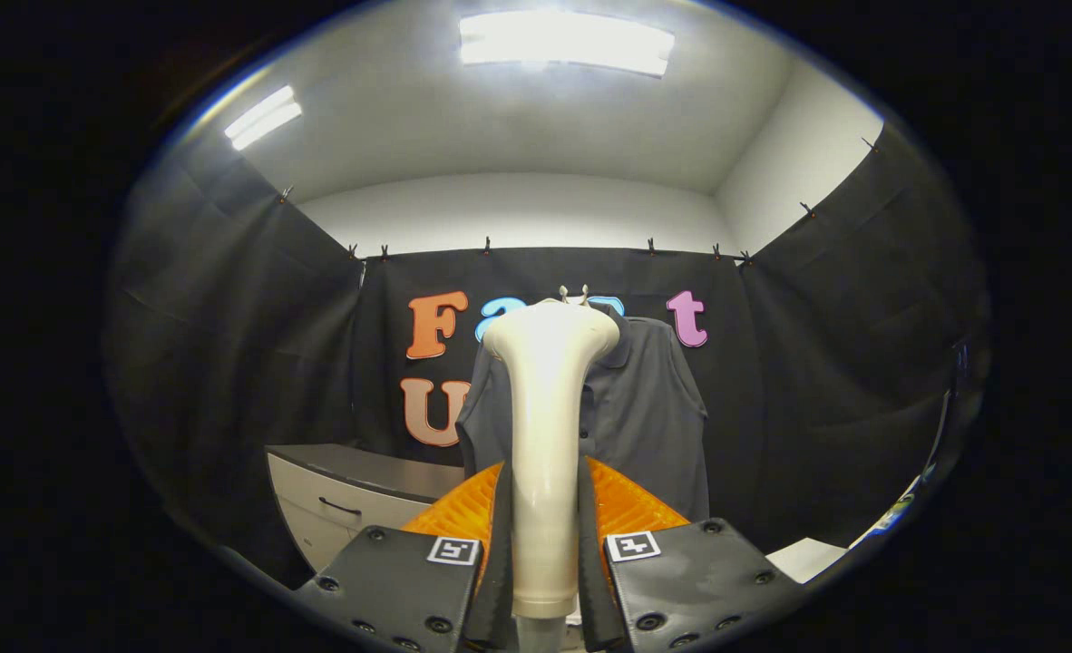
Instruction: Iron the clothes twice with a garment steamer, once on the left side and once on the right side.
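Steamer (545,435) sits clamped in your gripper (543,553), frame centre; drift sideways and its head misses the shirt (649,408) behind.

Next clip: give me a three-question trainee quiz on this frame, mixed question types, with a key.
1. True or false: the gripper is shut on the steamer.
2. The shirt hangs: A) beyond the steamer, against the cloth wall; B) between the jaws; C) on the cabinet.
3. Fill in: the steamer's head is ____ the shirt's collar: level with or far below?

Key: 1 true. 2 A. 3 level with.
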`<control>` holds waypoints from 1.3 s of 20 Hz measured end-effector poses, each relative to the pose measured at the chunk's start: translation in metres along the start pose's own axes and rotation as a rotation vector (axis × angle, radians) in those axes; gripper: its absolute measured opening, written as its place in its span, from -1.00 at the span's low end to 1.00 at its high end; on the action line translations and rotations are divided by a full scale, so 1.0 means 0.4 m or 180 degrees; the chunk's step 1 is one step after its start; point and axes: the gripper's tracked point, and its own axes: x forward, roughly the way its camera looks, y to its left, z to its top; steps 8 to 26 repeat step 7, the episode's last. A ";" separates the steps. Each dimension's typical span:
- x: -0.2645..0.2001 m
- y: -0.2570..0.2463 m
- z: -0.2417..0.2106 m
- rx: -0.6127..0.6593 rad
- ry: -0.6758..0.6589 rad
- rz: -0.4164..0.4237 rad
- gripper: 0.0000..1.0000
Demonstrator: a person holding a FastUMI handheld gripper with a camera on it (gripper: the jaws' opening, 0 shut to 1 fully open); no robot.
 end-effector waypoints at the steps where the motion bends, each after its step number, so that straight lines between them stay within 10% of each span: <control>1: 0.001 0.000 0.003 0.0004 -0.0002 0.0000 -0.26; 26: 0.001 0.004 -0.004 0.0018 0.0013 0.0010 -0.26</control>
